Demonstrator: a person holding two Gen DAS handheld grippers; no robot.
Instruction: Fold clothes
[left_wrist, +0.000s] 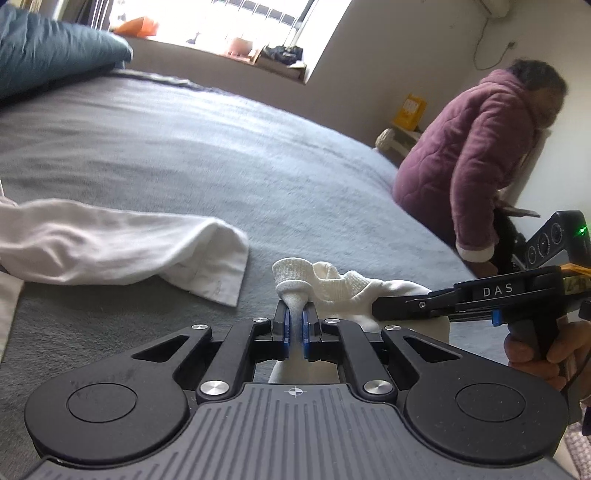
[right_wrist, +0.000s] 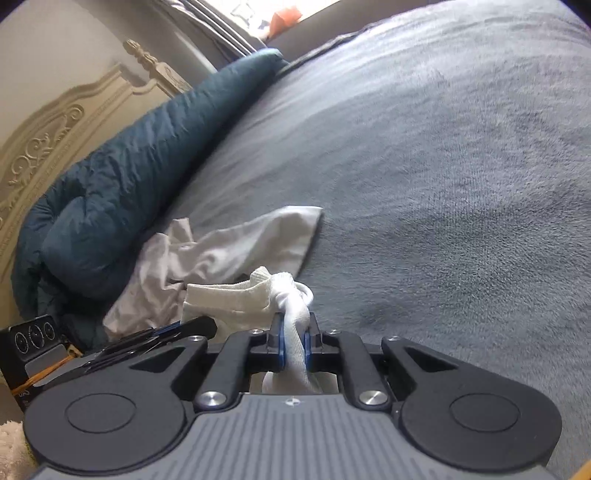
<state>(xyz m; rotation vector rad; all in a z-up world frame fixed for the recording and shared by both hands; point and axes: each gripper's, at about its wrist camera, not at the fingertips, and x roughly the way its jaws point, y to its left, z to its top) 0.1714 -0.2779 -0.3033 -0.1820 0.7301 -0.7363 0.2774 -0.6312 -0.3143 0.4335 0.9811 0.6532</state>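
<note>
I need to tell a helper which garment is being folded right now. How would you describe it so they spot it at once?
Start from the grey bed. Near its front edge, the left gripper and right gripper are both shut on one cream sweater. Its ribbed knit collar sets it apart from the smooth white shirt lying flat just beyond it.

A cream ribbed sock (left_wrist: 332, 284) stood bunched between the left gripper's (left_wrist: 295, 325) closed jaws; a rumpled white garment (left_wrist: 122, 247) lay flat, left of it.
</note>
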